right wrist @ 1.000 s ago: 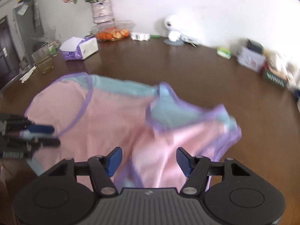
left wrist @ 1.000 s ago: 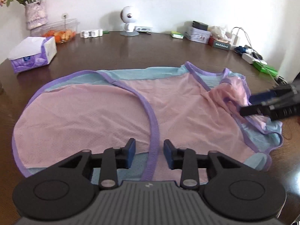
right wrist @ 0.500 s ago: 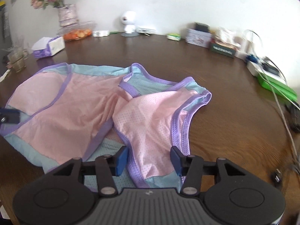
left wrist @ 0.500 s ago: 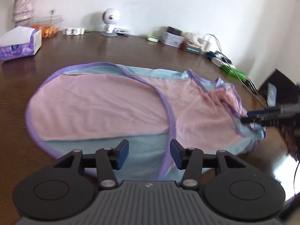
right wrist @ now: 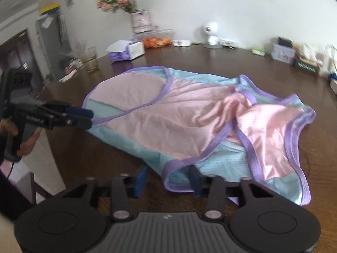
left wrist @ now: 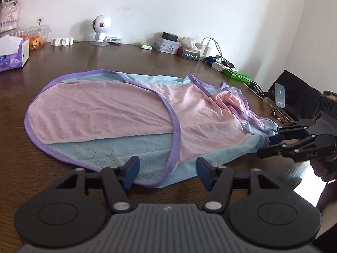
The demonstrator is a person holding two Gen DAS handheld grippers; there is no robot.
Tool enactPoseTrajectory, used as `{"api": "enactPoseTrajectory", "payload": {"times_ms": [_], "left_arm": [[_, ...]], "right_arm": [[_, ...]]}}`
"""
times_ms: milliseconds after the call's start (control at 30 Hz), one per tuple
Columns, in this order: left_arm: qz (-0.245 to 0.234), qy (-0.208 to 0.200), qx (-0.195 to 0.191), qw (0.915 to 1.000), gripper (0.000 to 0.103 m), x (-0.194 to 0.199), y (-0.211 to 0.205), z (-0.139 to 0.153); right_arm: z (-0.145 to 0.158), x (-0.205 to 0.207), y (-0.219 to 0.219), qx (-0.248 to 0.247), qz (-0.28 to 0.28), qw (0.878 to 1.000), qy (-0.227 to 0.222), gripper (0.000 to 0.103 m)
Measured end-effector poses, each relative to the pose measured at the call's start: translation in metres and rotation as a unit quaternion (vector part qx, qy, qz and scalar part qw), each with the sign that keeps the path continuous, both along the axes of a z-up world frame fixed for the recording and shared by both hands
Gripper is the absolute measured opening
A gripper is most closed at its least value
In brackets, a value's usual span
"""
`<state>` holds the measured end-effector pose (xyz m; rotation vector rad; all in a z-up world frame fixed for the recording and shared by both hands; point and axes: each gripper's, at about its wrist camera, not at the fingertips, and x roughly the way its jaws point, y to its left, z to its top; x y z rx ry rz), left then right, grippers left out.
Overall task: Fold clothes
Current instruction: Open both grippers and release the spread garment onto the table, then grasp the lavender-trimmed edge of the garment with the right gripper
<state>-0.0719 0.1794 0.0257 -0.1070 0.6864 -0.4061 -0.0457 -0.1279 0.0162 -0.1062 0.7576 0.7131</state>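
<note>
A pink mesh vest (left wrist: 126, 109) with purple trim and light blue panels lies spread on the dark wooden table (left wrist: 147, 59); its right shoulder part is bunched and folded over (right wrist: 269, 126). My left gripper (left wrist: 167, 174) sits at the near hem. Its jaws are closing, with the purple trim between them and the pads clear of the cloth. It also shows from the side as the left gripper (right wrist: 84, 117). My right gripper (right wrist: 167, 180) is at the near right corner, jaws closing around the purple hem. One pad touches the cloth and the other stands apart. From the left wrist, the right gripper (left wrist: 267, 145) is at that corner.
A tissue box (left wrist: 12, 57), a fruit container (left wrist: 35, 38), a small white camera (left wrist: 101, 29), tins and chargers with cables (left wrist: 221, 63) line the far edge. A glass (right wrist: 90, 59) and flower vase (right wrist: 141, 21) stand far left. A phone stand (left wrist: 281, 94) is off the right edge.
Both grippers have drawn back to the vest's near edge. The right gripper left the bunched shoulder, came to the near right corner and narrowed its jaws. The left jaws are wider than a second ago.
</note>
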Motion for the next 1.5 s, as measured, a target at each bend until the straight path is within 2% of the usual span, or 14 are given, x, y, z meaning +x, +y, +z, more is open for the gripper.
{"api": "enactPoseTrajectory", "payload": {"times_ms": [167, 333, 433, 533, 667, 767, 833, 867, 1067, 1233, 1333, 1367, 1400, 1500], "left_arm": [[-0.013, -0.021, 0.038, 0.9990, 0.012, -0.003, 0.004, -0.003], [-0.021, -0.020, 0.038, 0.9989, 0.011, -0.002, 0.013, -0.002], [-0.033, -0.019, 0.019, 0.9991, 0.019, 0.005, 0.018, 0.014], [-0.013, -0.055, 0.050, 0.9971, 0.063, 0.022, 0.015, 0.031], [0.032, -0.052, 0.104, 0.9927, 0.064, 0.073, 0.005, 0.027], [0.070, -0.017, 0.116, 0.9907, 0.064, 0.107, 0.000, 0.018], [0.080, -0.009, 0.131, 0.9882, 0.064, 0.114, -0.003, 0.013], [0.081, -0.003, 0.138, 0.9871, 0.064, 0.116, -0.004, 0.010], [0.102, 0.015, 0.136, 0.9853, 0.078, 0.113, 0.002, 0.001], [0.121, 0.027, 0.131, 0.9836, 0.079, 0.111, 0.000, 0.013], [0.110, 0.015, 0.094, 0.9893, 0.079, 0.123, -0.014, 0.027], [0.108, 0.019, 0.090, 0.9899, 0.079, 0.131, -0.020, 0.029], [0.104, 0.023, 0.095, 0.9897, 0.079, 0.140, -0.027, 0.029], [0.096, 0.037, 0.122, 0.9871, 0.074, 0.157, -0.037, 0.023]], "right_arm": [[-0.002, -0.008, -0.002, -0.018, 0.032, 0.999, -0.026, 0.002], [0.005, -0.017, -0.016, -0.029, 0.067, 0.997, -0.003, 0.004], [0.021, -0.017, -0.022, -0.027, 0.076, 0.997, -0.018, 0.020], [0.037, -0.003, -0.030, -0.032, 0.026, 0.997, -0.069, 0.051], [0.032, 0.045, -0.021, -0.107, -0.067, 0.985, -0.116, 0.052], [0.017, 0.079, -0.013, -0.109, -0.087, 0.987, -0.078, 0.049], [0.010, 0.093, -0.014, -0.094, -0.101, 0.989, -0.048, 0.009], [0.007, 0.098, -0.018, -0.083, -0.113, 0.989, -0.036, 0.002], [0.018, 0.097, -0.082, -0.033, -0.213, 0.976, -0.013, 0.008], [0.026, 0.071, -0.097, 0.006, -0.181, 0.983, -0.012, 0.053], [0.023, 0.056, -0.082, -0.044, -0.154, 0.987, -0.019, 0.050], [0.018, 0.054, -0.076, -0.061, -0.142, 0.988, -0.018, 0.044], [0.013, 0.055, -0.072, -0.073, -0.129, 0.989, -0.005, 0.021], [0.019, 0.052, -0.074, -0.089, -0.142, 0.986, 0.006, 0.015]]}}
